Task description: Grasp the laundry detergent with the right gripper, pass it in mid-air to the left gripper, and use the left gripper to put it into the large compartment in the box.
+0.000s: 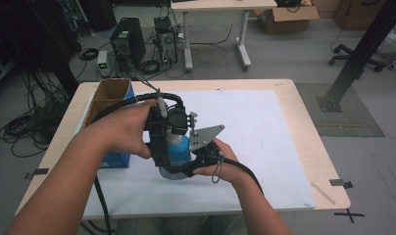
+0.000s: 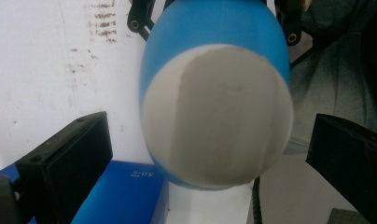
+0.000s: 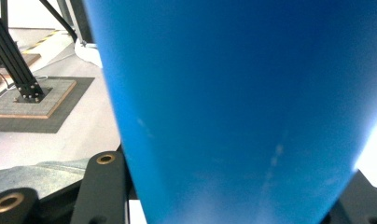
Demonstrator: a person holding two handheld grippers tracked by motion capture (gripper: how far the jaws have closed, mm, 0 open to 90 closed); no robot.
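A blue container with a rounded grey end is held above the white mat, between the two grippers. My right gripper is shut on its blue body; its black jaws also appear at the top of the left gripper view, on each side of the blue body. My left gripper is open. Its fingers flank the grey end with a gap on each side. In the high view the left gripper sits just left of the container and the right gripper just right of it.
An open cardboard box with blue sides stands at the mat's left edge, close to the left hand; its blue face lies below the left gripper. The wooden table ends near the person. Cables, a computer and a desk are on the floor beyond.
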